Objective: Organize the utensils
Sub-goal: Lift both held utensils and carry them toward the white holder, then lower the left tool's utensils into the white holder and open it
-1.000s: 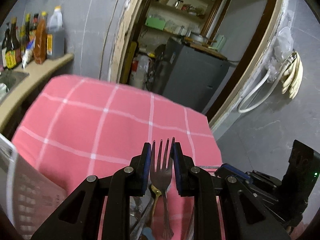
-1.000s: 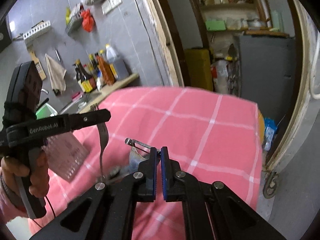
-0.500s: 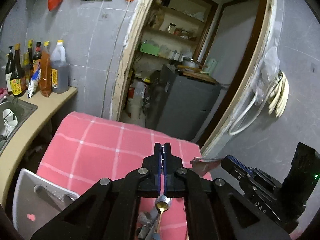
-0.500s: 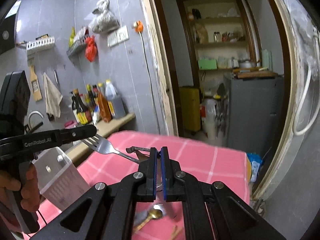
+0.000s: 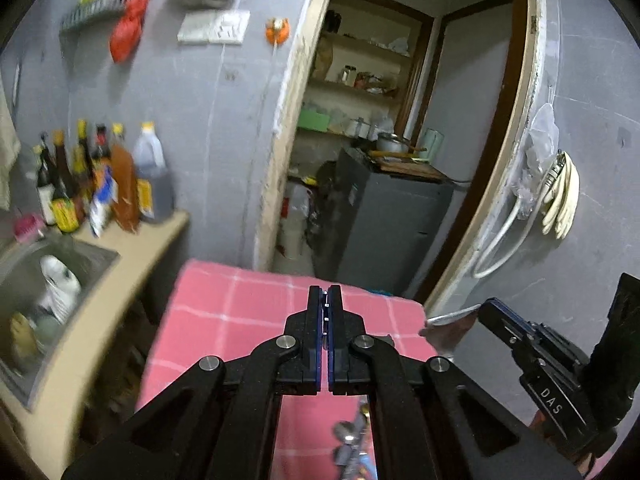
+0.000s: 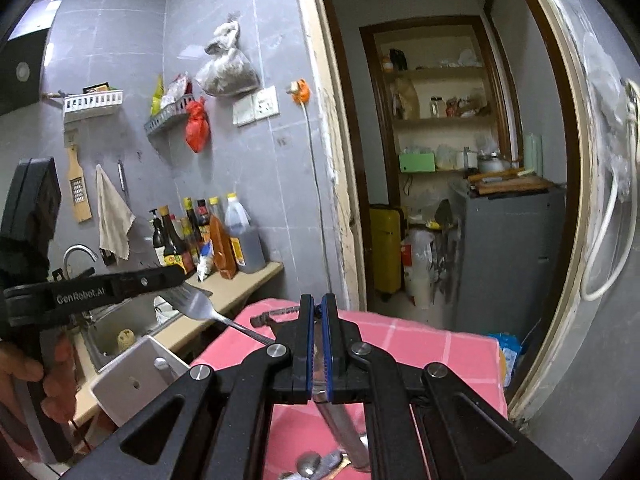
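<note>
Fork (image 6: 200, 305): L gripper (image 6: 182, 276) pinching it at tines, lifted off pink cloth (image 6: 440, 344) vs 1 s ago. R gripper (image 6: 317, 304) clamped on peeler (image 6: 276, 315). Next prob. white holder (image 6: 136, 380).

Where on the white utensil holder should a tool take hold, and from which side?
The white utensil holder is likely best pinched by its thin top rim, coming from above. Its open top faces up, so one finger goes inside the wall and one outside.
</note>
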`<state>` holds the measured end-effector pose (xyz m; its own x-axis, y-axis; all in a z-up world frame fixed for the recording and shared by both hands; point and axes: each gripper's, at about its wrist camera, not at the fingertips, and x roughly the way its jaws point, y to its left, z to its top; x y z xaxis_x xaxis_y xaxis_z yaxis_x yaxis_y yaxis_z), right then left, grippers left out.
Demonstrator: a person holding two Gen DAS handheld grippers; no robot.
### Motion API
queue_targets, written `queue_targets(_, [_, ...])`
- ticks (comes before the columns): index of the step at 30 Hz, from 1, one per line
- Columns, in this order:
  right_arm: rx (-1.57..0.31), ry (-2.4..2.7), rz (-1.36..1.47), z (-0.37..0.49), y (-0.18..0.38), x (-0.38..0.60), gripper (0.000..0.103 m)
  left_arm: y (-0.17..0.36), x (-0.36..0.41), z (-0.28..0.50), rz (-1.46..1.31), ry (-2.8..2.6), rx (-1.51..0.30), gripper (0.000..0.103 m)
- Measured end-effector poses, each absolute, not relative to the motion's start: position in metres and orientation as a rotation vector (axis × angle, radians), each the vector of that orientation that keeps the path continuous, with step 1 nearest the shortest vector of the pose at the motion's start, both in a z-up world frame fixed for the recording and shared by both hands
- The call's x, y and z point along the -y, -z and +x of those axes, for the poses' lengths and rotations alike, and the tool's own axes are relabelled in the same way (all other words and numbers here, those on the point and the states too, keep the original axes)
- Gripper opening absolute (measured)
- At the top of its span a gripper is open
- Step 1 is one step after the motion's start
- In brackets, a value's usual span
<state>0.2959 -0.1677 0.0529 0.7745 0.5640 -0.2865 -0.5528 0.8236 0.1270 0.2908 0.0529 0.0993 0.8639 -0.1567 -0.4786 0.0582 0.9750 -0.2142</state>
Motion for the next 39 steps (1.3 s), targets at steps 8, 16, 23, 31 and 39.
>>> queue_targets(8, [-0.259, -0.618, 0.067, 0.277, -0.092, 0.135, 0.004, -0.154, -0.095, 0.264, -0.069, 0.058, -0.495, 0.0])
queue_targets(16, [-0.224, -0.697, 0.25, 0.27, -0.109, 0.089, 0.004, -0.162, -0.131, 0.241, 0.0, 0.054, -0.554, 0.0])
queue_targets(23, [-0.261, -0.731, 0.43, 0.266, -0.084, 0.072, 0.004, -0.136, -0.14, 0.232, 0.054, 0.08, -0.622, 0.0])
queue_targets(31, [-0.34, -0.675, 0.536, 0.263, -0.047, 0.075, 0.004, -0.116, -0.122, 0.232, 0.148, 0.136, -0.679, 0.0])
queue_targets(39, [-0.403, -0.627, 0.548, 0.258, -0.026, 0.08, 0.004, -0.088, -0.107, 0.243, 0.173, 0.183, -0.745, 0.0])
